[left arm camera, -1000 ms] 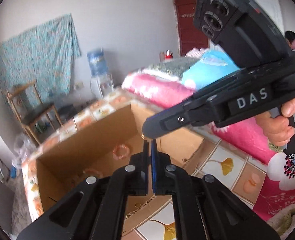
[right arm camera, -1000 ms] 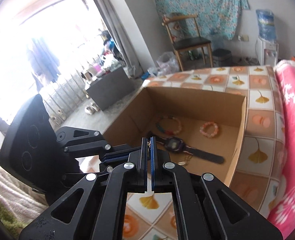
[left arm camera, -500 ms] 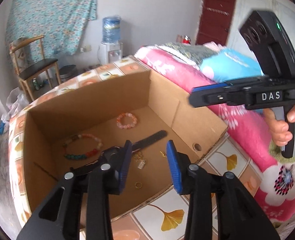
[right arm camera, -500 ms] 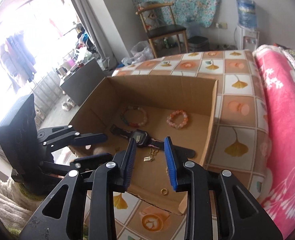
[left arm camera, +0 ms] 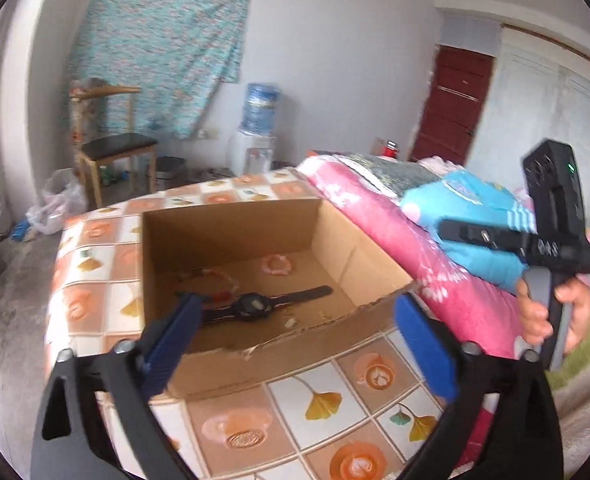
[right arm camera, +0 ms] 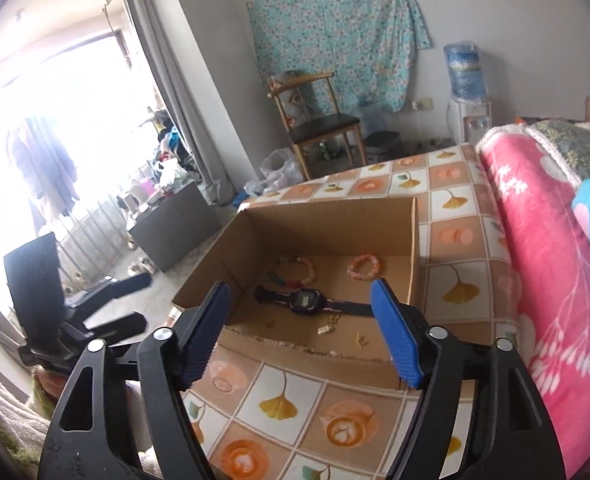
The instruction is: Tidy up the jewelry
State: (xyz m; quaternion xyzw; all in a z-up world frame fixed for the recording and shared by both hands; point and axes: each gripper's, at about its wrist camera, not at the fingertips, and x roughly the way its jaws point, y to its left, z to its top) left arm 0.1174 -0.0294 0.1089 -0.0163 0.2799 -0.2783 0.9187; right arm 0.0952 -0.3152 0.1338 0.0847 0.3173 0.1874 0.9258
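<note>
Both sets of jaws are opening, empty, and now hang back of the cardboard box's [right arm camera: 327, 354] torn near edge instead of over the watch [right arm camera: 305, 299].

My left gripper's finger [left arm camera: 167, 336] hides one end of the watch [left arm camera: 255, 305] strap, the small trinkets [right arm camera: 327, 329] on the box [left arm camera: 231, 224] floor are too tiny to identify, and the beaded bracelet [left arm camera: 211, 280] blurs in that view.
</note>
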